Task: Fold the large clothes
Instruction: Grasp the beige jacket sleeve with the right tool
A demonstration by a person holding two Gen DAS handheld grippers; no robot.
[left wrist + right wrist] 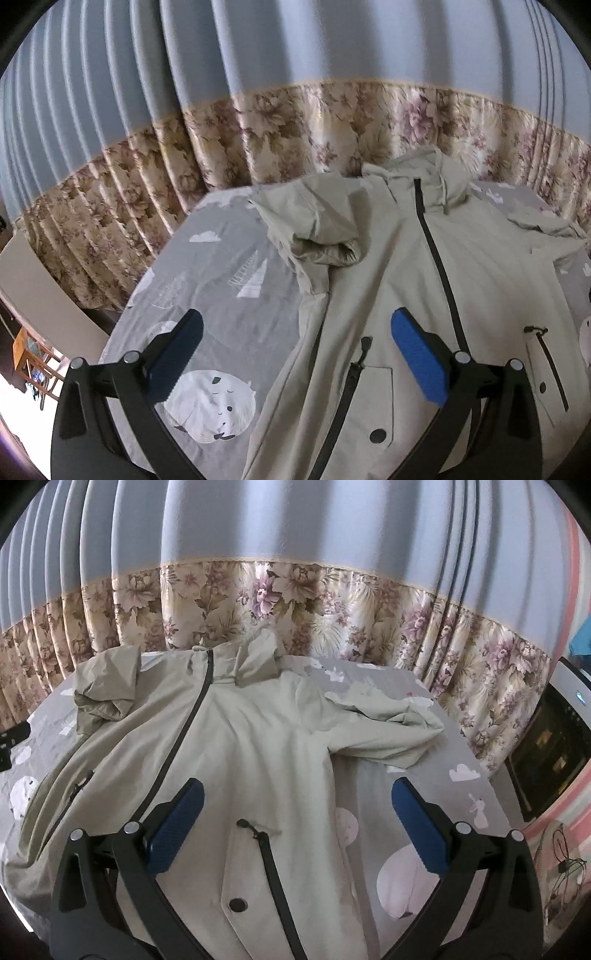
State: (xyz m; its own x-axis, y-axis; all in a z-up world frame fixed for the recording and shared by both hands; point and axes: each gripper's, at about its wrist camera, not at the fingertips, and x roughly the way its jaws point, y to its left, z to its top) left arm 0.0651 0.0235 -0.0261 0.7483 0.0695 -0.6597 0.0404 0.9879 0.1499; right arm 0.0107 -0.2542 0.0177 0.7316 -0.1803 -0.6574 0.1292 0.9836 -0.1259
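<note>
Trouble I expect: both sleeves lie bunched on the jacket [236, 746]; my left gripper [295, 354] and right gripper [295, 827], wide open and empty, may pinch doubled layers.

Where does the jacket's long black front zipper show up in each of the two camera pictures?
Left wrist view: the front zipper runs right of centre, bending toward lower right.
Right wrist view: the front zipper runs left of centre, slanting toward lower left.
Shared landmark: the floral curtain band behind the bed.

The pale green hooded jacket [399, 258] [236, 738] is lying front-up and zipped on the bed, hood farthest away, both sleeves lying crumpled at its sides.
</note>
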